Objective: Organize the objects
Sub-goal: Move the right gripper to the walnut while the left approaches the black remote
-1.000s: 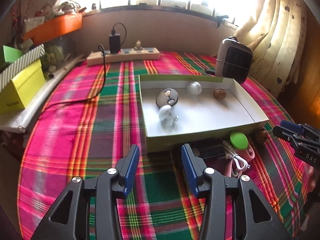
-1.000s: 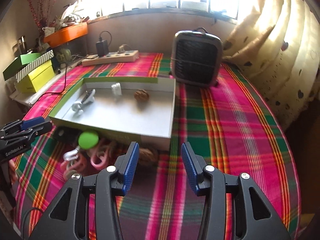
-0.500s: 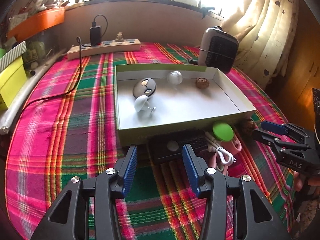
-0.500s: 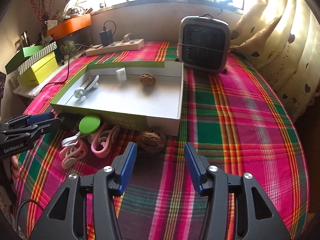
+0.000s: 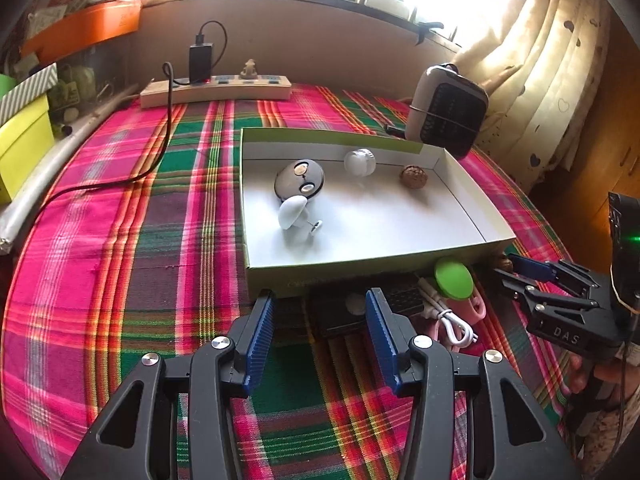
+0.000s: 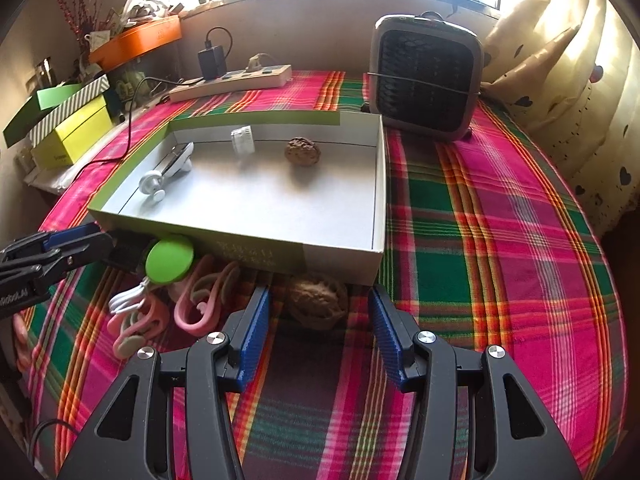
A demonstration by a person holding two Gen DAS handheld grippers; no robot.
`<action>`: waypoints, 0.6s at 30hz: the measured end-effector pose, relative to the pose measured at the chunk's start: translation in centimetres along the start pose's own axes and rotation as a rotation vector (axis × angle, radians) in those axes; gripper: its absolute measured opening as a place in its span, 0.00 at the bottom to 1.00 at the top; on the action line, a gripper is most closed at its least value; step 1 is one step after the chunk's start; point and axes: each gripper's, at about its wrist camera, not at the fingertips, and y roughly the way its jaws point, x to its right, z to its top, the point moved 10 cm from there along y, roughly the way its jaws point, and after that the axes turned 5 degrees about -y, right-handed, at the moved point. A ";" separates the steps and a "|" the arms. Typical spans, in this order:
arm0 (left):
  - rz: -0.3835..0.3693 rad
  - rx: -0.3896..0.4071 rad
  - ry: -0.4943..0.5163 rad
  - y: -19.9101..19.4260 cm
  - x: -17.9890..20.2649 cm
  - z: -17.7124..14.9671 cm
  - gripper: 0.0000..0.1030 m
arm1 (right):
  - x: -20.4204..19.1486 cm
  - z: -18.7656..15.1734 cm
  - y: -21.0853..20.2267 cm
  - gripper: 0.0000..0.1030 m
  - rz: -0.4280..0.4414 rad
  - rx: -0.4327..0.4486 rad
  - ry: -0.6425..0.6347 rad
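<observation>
Your left gripper is spread wide with nothing in it, lined up on the black gadget sitting against the box front wall. Your right gripper is wide open too, empty, with the walnut between its fingertips, not touching as far as I can see. The right side of the plaid counter has open room; the heater stands behind the box.

Plaid cloth covers worktop. Small heater stands far right, beside curtain. Power strip with black charger plugged in lies far left. Yellow box and orange tray left.
</observation>
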 end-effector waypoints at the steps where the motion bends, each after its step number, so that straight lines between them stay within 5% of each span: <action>1: -0.006 -0.002 0.003 0.0 0.1 0.0 0.44 | 0.1 0.0 0.0 0.49 -0.002 -0.001 0.005; 4: -0.015 -0.008 0.014 0.1 0.5 -0.2 0.44 | 0.3 0.0 0.0 0.47 0.000 0.001 0.017; 7: -0.027 -0.014 0.020 0.1 0.8 -0.3 0.44 | 0.1 0.0 -0.2 0.33 0.004 0.004 0.009; 18: -0.057 -0.021 0.036 -0.4 2.0 -1.1 0.44 | -0.3 -0.3 -0.5 0.33 0.024 0.008 -0.005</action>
